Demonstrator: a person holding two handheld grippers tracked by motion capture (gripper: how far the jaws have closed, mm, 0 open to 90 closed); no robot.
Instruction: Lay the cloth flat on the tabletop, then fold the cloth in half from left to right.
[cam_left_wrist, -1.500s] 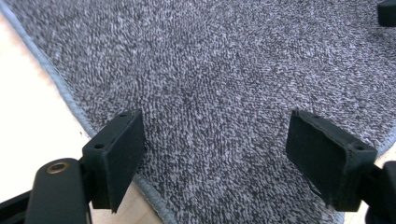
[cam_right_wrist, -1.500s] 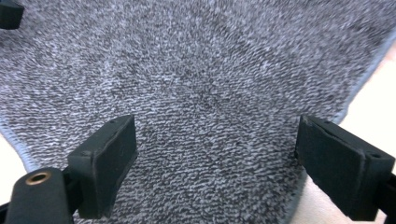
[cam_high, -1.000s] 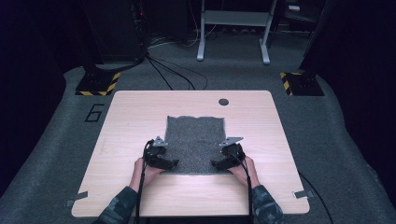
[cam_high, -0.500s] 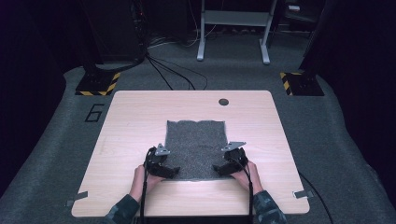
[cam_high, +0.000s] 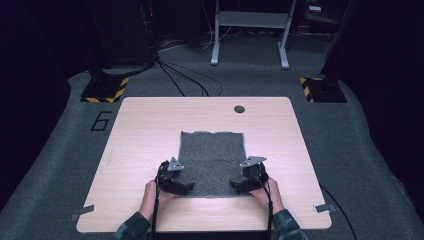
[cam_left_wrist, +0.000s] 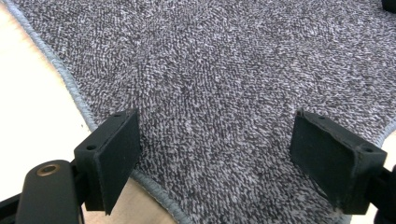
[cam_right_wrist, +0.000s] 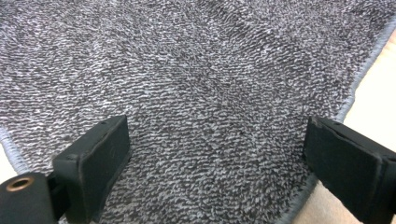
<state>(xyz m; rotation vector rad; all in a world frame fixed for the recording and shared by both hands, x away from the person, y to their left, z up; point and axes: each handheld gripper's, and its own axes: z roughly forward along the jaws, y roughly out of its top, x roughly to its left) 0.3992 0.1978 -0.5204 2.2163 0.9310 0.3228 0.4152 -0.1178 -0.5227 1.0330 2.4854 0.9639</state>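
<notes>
Person's hands: both hands came in over the near edge of the worktop (cam_high: 140, 130), one hand behind each tool.
Left tool (cam_high: 186, 188): sat at the near left corner of the grey towel (cam_high: 212, 157); in the left gripper view (cam_left_wrist: 215, 154) its jaws stood wide apart with the corner's hemmed edge running between them, and the pads pressed on nothing.
Right tool (cam_high: 234, 185): sat at the near right corner of the towel; in the right gripper view (cam_right_wrist: 217, 163) the jaws were likewise spread wide over the pile, gripping nothing.
Towel, position: lay flat on the near middle of the worktop, its near hem close to the worktop's front edge and its far hem wavy.
Key relation: the cloth extended straight ahead of both tools, away from the person; each tool was equally near its own corner, and the two corners lay well apart across the near hem.
Judgement: each tool appeared placed to close on its corner; whether the lower jaw sat under the hem could not be determined.
Far items: a round cable hole (cam_high: 239, 109) marked the far side of the worktop; beyond it, floor cables (cam_high: 182, 80) and a metal frame (cam_high: 250, 30) stood on grey carpet.
</notes>
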